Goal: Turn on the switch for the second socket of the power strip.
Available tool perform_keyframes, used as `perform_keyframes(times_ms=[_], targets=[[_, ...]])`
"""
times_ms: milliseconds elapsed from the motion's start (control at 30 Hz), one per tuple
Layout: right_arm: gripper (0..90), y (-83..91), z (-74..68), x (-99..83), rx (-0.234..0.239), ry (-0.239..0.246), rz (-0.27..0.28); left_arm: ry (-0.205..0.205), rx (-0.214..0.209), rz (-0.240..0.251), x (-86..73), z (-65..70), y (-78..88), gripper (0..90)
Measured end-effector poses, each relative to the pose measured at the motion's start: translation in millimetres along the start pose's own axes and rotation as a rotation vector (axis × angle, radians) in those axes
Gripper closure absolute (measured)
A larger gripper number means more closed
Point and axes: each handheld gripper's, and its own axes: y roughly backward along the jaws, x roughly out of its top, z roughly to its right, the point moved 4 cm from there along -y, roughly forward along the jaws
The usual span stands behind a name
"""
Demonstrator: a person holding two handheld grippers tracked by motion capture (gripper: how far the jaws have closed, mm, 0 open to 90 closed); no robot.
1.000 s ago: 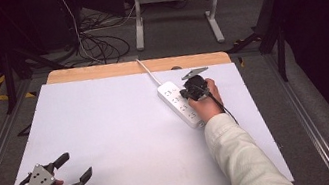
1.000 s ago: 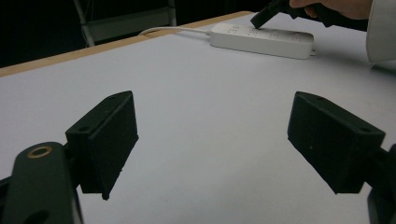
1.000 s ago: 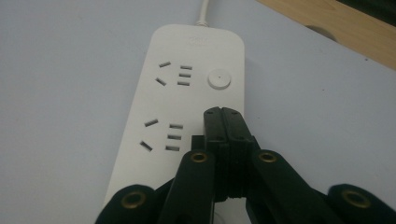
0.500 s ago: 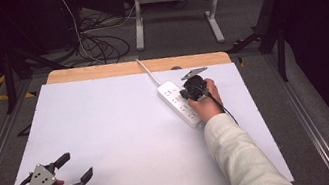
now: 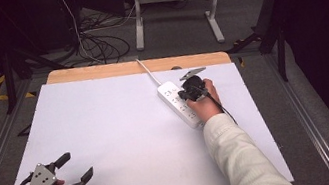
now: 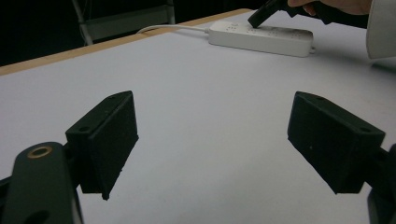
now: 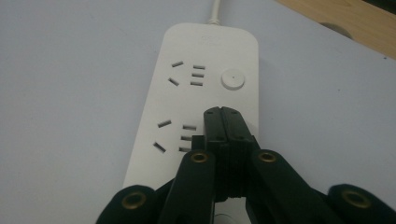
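The right gripper (image 7: 223, 112), jaws pressed together, tips down onto the white power strip (image 7: 187, 107); the left gripper (image 5: 71, 168) rests low, jaws apart.

You work at a white table (image 5: 108, 132) with a bare wooden strip (image 5: 98, 72) along its far edge; beyond it, grey carpet (image 5: 173, 35) carries a tangle of black cables (image 5: 94, 46) and a pale metal desk frame (image 5: 172, 0); darkness surrounds everything.
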Motion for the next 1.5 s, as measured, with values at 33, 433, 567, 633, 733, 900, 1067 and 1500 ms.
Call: perform_keyframes(times_ms=[33,433,567,633,733,900,1067,1500], targets=[[90.0,-0.3,-1.8,0.7,-0.017,0.016,-0.005,0.000,0.001,0.000,-0.1,-0.1,0.0,16.3],[90.0,-2.5,0.4,1.0,-0.017,-0.034,-0.003,0.002,-0.002,0.007,0.3,-0.4,1.6,16.3],[90.0,-2.5,1.3,0.9,-0.007,-0.057,-0.004,0.001,-0.003,0.005,0.2,-0.7,1.4,16.3],[90.0,-3.0,1.8,0.6,-0.017,-0.059,-0.008,0.001,-0.003,0.005,0.2,-0.4,1.3,16.3],[90.0,-3.0,1.6,0.6,-0.012,-0.059,-0.009,0.002,-0.002,0.006,0.3,-0.3,1.6,16.3],[90.0,-2.4,0.9,1.0,-0.016,-0.043,-0.009,0.003,-0.003,0.005,0.4,-1.4,1.7,16.3],[90.0,-0.2,-3.1,2.4,-0.022,-0.004,0.014,0.008,0.000,0.005,0.3,-1.2,0.2,16.3],[88.2,34.2,-10.5,13.7,0.017,0.010,0.107,0.006,-0.006,0.005,1.0,-0.9,0.0,16.3]])
